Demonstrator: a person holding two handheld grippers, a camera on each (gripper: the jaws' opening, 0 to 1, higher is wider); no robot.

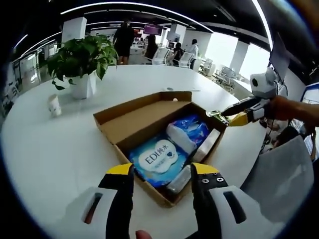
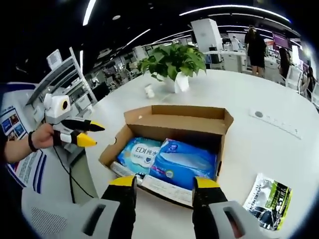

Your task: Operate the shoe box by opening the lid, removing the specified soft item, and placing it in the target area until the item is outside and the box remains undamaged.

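So my left gripper (image 1: pixel 162 172) had its jaws apart with nothing in them, hovering right at the near edge of the shoe box (image 1: pixel 130 124). My right gripper (image 2: pixel 163 183) was the same deal, spread wide and empty, parked at its own near side of the box. The lid (image 2: pixel 179 113) was already folded back and standing up. Inside, the soft stuff lay flat: the EDI wipes pack (image 1: pixel 158 158) right ahead of my left fingers, and a blue tissue pack (image 2: pixel 185 162) just past my right ones, long side running along the box. I'd guess whichever pack was wanted, the nearer hand just had to dip straight down. A green-and-black packet (image 2: pixel 269 198) sat on the white table (image 1: pixel 55 154), and a potted plant (image 1: pixel 82 62) was on the far side.
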